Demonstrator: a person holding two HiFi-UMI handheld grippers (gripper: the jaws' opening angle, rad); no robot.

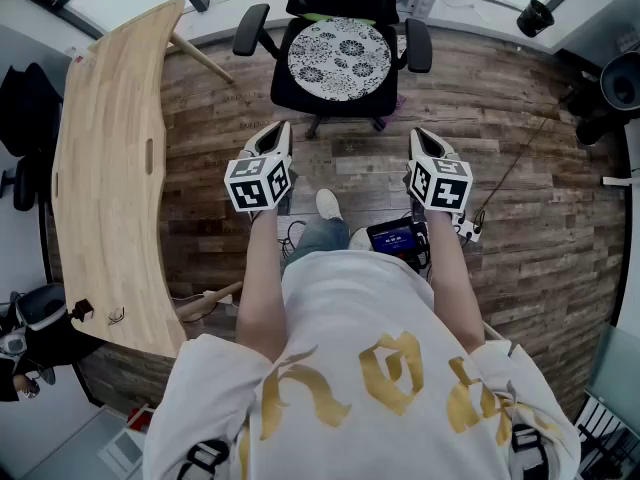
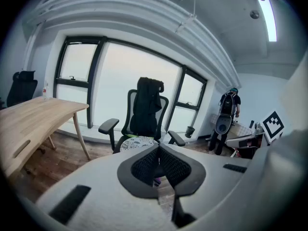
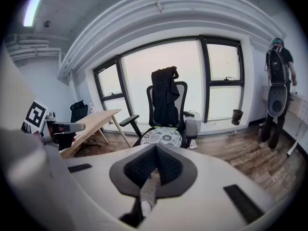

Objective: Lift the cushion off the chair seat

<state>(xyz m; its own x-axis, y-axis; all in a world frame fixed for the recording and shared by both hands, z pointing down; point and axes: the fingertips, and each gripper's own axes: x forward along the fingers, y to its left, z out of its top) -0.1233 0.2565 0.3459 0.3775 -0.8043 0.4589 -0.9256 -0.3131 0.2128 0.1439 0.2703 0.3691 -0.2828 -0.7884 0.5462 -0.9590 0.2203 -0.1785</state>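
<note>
A room fronted by tall windows [image 3: 137, 81] is shown, floored in dark wood planks [image 1: 540, 198], with a curved pale wooden table [image 1: 110, 168] along the left. A black office chair [image 1: 252, 28] is set ahead by the windows, and the round patterned cushion [image 1: 340, 60] is laid flat on its seat, between the armrests. The cushion is judged light, soft and floppy, so it would best be pinched at its near edge, one side to each claw. The left claw [image 2: 158, 149] and the right claw [image 3: 155, 148] are held well short of it, both closed together on nothing.
</note>
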